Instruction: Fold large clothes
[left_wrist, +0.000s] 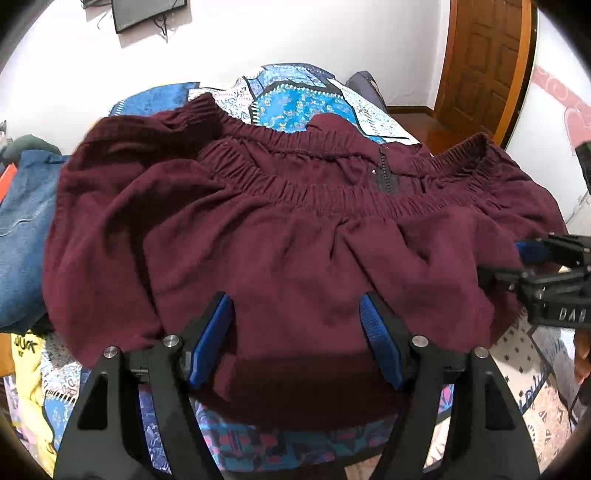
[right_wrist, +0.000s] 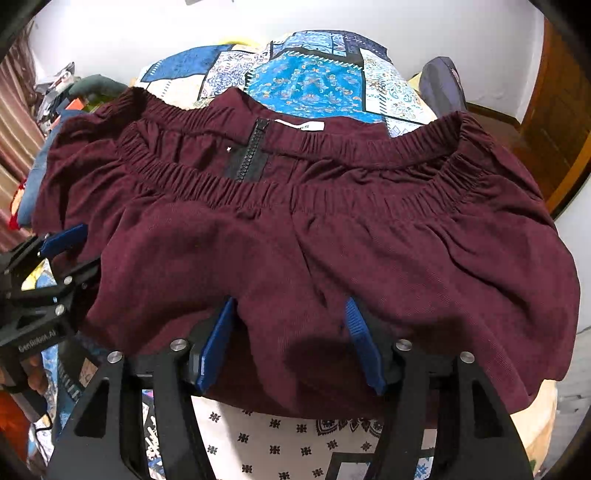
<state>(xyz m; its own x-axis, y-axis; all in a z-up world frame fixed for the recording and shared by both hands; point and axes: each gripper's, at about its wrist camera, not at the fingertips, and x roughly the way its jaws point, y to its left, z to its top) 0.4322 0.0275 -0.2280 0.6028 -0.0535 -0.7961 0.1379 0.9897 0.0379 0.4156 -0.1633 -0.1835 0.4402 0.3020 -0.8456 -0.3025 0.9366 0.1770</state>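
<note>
A maroon garment (left_wrist: 280, 236) with an elastic waistband and a black zipper (left_wrist: 386, 177) lies folded on the patchwork bedspread (left_wrist: 295, 96). It also shows in the right wrist view (right_wrist: 332, 240), zipper (right_wrist: 251, 151) at the far side. My left gripper (left_wrist: 295, 306) is open, its blue-padded fingers (left_wrist: 212, 332) resting over the garment's near edge. My right gripper (right_wrist: 290, 310) is open over the near edge further right. Each gripper shows in the other's view: the right gripper (left_wrist: 535, 266), the left gripper (right_wrist: 59, 254).
A blue denim piece (left_wrist: 22, 229) and a yellow garment (left_wrist: 26, 365) lie at the left. A wooden door (left_wrist: 480, 66) stands at the back right. A dark bag (right_wrist: 443, 85) sits at the bed's far right. Clutter (right_wrist: 59, 92) lies at the far left.
</note>
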